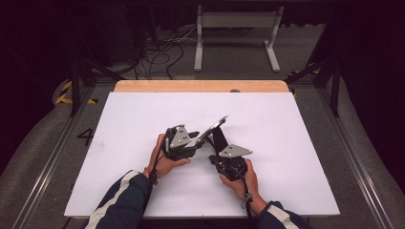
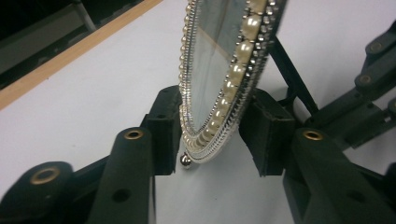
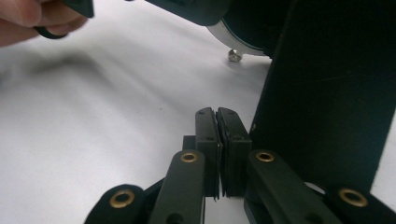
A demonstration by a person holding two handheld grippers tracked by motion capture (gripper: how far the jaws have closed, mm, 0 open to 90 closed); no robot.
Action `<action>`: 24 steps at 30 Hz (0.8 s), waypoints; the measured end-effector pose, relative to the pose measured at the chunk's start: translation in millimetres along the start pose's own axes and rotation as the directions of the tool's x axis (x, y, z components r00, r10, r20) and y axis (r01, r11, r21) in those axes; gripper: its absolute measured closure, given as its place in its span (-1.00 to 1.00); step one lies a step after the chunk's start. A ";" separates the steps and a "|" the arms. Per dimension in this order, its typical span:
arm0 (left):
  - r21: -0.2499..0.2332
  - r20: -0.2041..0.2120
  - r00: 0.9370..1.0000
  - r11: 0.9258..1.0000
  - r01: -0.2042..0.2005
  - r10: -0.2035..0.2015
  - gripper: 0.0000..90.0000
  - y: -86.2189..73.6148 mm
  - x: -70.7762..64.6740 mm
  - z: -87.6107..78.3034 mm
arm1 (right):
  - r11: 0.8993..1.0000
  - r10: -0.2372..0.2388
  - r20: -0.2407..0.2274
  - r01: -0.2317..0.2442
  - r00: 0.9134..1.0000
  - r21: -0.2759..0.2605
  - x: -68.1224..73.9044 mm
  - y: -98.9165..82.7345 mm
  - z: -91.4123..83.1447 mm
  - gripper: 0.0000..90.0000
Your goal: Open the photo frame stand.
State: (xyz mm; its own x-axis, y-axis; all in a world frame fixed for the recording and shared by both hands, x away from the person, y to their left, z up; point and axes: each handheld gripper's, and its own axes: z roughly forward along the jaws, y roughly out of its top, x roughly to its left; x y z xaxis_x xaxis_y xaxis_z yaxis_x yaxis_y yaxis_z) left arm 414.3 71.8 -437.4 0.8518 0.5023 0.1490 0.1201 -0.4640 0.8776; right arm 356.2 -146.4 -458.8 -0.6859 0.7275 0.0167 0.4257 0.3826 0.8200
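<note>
Left gripper (image 2: 212, 128) fingers astride tilted mirror (image 2: 224, 70), right gripper (image 3: 217, 140) fingers together

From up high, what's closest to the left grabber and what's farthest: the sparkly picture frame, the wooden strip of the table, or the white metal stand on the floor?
1. The picture frame: right between the jaws of the left gripper, mid-table.
2. The wooden strip: along the table's far edge.
3. The white stand: on the floor beyond the table.
</note>
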 end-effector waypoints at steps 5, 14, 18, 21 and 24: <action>-0.009 0.029 1.000 1.000 -0.003 0.003 0.40 0.1 -0.8 -0.4 | 1.000 -0.002 0.000 0.002 1.000 -0.010 0.3 0.7 0.2 0.97; -0.006 0.038 0.999 0.999 -0.032 0.033 0.58 0.9 -2.8 -4.3 | 1.000 -0.004 -0.006 0.003 1.000 -0.011 0.5 0.9 -0.1 1.00; 0.003 0.020 0.998 0.998 -0.057 0.056 0.63 2.9 -5.3 -7.6 | 1.000 0.009 -0.004 -0.009 1.000 -0.009 -2.2 0.1 -0.3 1.00; 0.013 0.019 0.998 0.998 -0.063 0.063 0.64 3.4 -6.5 -8.7 | 1.000 0.017 0.004 -0.017 1.000 -0.011 -3.4 0.0 -1.5 1.00; 0.027 0.011 0.997 0.997 -0.077 0.077 0.64 5.2 -9.6 -10.6 | 1.000 0.016 0.004 -0.016 1.000 -0.009 -3.1 0.1 -2.6 1.00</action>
State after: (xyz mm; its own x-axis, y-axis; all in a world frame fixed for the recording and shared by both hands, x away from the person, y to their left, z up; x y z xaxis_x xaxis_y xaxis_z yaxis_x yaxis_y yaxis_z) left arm 401.4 72.3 -429.5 0.8641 0.4570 0.2109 0.0679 -0.5210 0.8508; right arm 356.8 -150.1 -457.3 -0.6766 0.7359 0.0280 0.4316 0.3654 0.8247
